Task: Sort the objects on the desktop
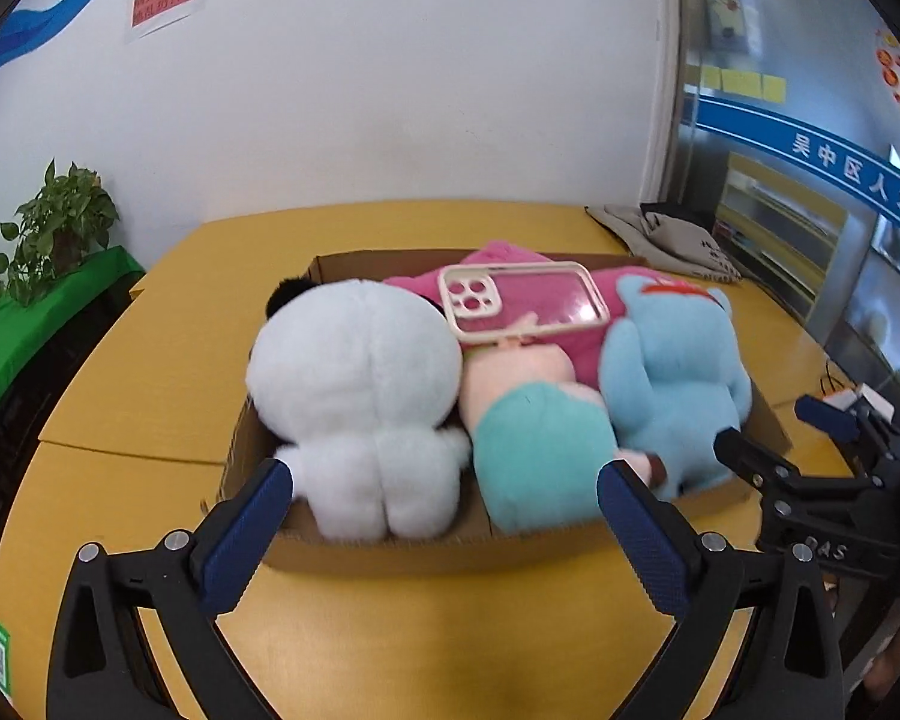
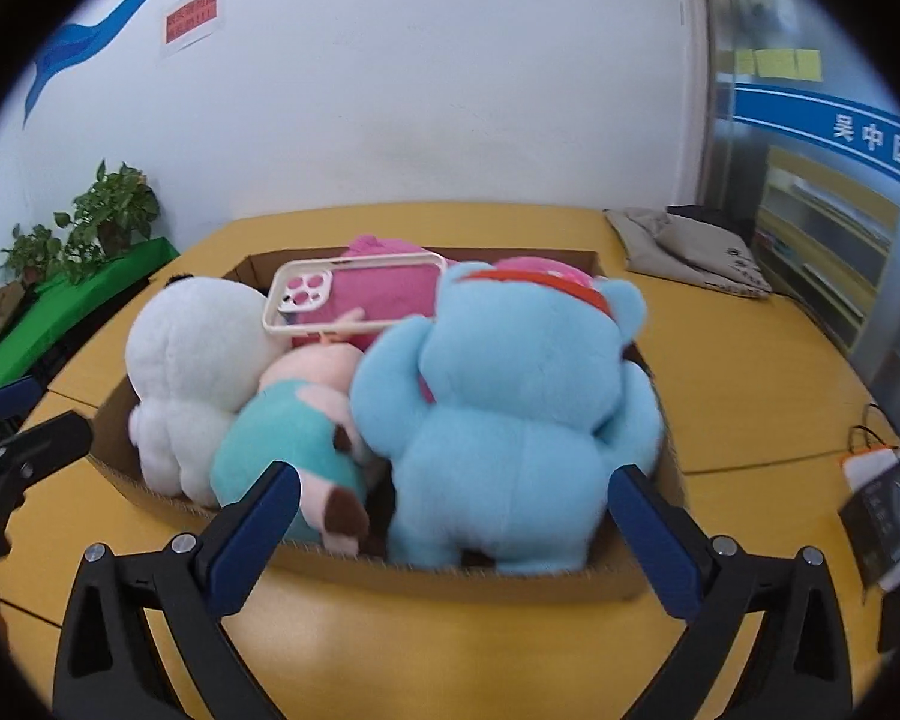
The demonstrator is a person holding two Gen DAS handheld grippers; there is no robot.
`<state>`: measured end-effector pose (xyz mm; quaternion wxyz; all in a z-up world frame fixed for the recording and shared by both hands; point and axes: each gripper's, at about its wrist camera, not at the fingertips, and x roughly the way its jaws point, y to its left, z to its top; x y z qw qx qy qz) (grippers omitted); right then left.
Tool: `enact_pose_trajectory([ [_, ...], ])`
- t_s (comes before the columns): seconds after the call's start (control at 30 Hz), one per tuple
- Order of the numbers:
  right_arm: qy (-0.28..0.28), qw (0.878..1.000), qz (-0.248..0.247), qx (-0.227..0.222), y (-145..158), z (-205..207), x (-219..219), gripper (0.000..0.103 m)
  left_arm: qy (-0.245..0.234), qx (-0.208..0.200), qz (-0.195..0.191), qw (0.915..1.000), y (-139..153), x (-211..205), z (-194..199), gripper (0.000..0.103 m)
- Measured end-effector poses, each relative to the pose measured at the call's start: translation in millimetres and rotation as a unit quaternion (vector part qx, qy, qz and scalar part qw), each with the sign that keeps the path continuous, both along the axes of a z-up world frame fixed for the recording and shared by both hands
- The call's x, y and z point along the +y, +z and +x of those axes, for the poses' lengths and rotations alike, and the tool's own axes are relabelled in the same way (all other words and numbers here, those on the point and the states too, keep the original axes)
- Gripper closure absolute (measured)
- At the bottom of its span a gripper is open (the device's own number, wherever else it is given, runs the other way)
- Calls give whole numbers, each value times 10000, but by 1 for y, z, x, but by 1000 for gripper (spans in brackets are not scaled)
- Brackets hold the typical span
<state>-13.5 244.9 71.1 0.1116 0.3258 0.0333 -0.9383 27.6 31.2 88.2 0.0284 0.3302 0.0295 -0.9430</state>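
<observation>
A cardboard box on the yellow table holds several plush toys: a white one, a teal and pink one, a light blue one and a pink one at the back. A clear phone case with a cream rim lies on top of the pink plush. My left gripper is open and empty just in front of the box. My right gripper is open and empty at the box's near wall.
A grey cloth bag lies at the table's back right. Potted plants stand on a green shelf at the left. A small boxed item sits at the right edge. The right gripper also shows in the left wrist view.
</observation>
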Motion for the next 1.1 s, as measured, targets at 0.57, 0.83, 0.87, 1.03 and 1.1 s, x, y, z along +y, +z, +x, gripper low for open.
enact_pose_trajectory([
  [0.57,28,9996,157,237,18,51,8,1,233,68,137,9996,3,13,40,0],
  [0.83,12,9997,187,185,13,55,9,1,240,-16,102,9997,-1,17,39,0],
  [0.87,13,9996,197,177,12,55,9,1,246,-24,95,9996,-2,18,39,0],
  [1.03,6,9996,231,133,9,54,9,1,282,-112,138,9994,-6,16,36,0],
  [1.1,25,9997,216,106,8,53,8,1,294,-144,157,9993,-8,15,35,0],
])
